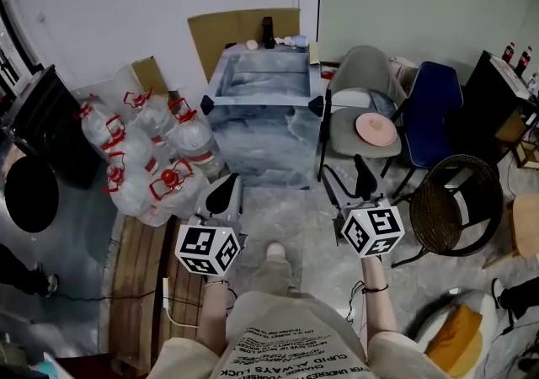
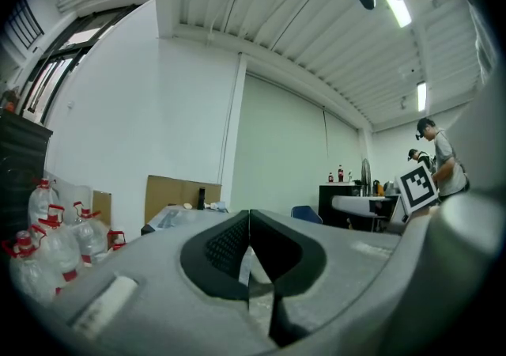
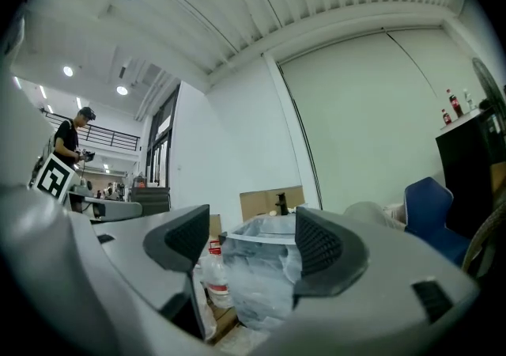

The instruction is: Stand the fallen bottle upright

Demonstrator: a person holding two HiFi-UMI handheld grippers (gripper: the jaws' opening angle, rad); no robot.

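Bottle: a dark bottle [image 1: 268, 32] stands upright at the far edge of the table [image 1: 261, 82], at 12 o'clock from the person's feet in the head view. In the right gripper view it shows small and upright [image 3: 281, 204] on the tabletop.
Table: it is wrapped in a grey, marbled sheet and sits straight ahead at 12 o'clock. A few small things lie beside the bottle, too small to name.
Behind the table: a cardboard sheet [image 1: 227, 32] leans on the white wall.
Right gripper [image 1: 347, 185]: held level at 1 o'clock, short of the table's near side. Its jaws are spread wide with nothing between the pads, and the table shows through the gap [image 3: 251, 240].
Left gripper [image 1: 221, 194]: held level at 11 o'clock. Its jaws are pressed together on nothing [image 2: 250, 224].
Water jugs [image 1: 152, 158]: a heap of clear jugs with red caps on the floor at 10 o'clock, touching the table's left side.
Chairs: a grey chair [image 1: 358, 70] with a pink disc [image 1: 375, 129] on its seat stands at 1 o'clock. A blue chair [image 1: 434, 104] is just beside it. A wicker chair [image 1: 455, 205] is at 3 o'clock.
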